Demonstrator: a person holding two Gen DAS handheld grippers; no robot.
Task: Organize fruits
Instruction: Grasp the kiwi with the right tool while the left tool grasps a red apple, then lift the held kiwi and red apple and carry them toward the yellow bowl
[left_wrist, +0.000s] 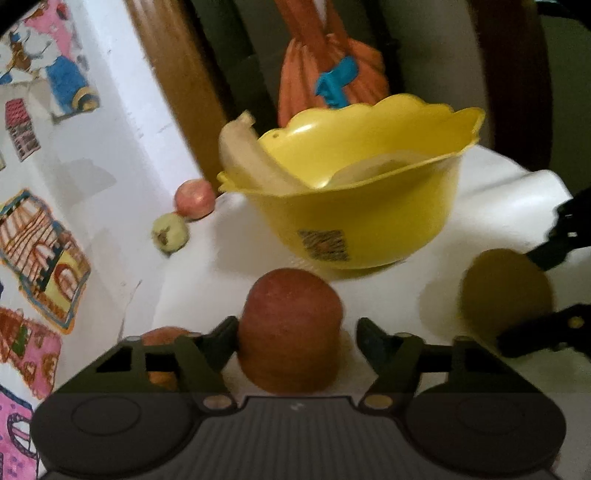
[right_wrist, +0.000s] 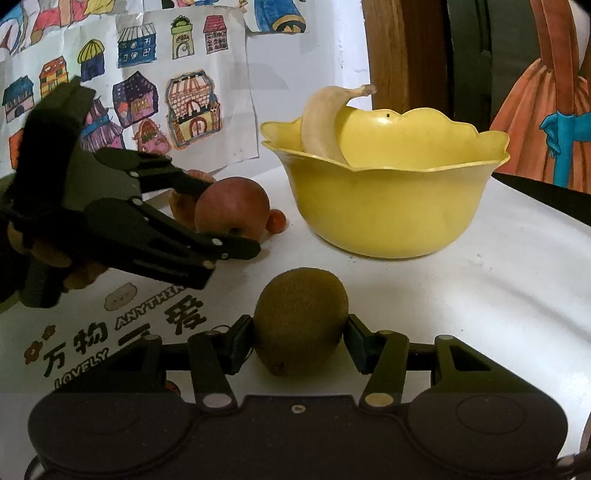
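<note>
Left wrist view: sits low behind the left tongs (left_wrist: 295, 341), looking forward along them across the white bench (left_wrist: 498, 192) toward the yellow bowl (left_wrist: 362, 221); the red apple (left_wrist: 290, 332) between the fingers fills the near foreground.
Right wrist view: sits low behind the right tongs (right_wrist: 300, 341), facing the same bowl (right_wrist: 384, 206) from further right, with the kiwi (right_wrist: 301, 321) close to the lens.
Shared ground: bowl, banana (right_wrist: 321, 122), bench top, drawings on the wall (right_wrist: 129, 85).
Cross-sight: each view catches the other tongs, the left view at its right edge, the right view at its left.
</note>
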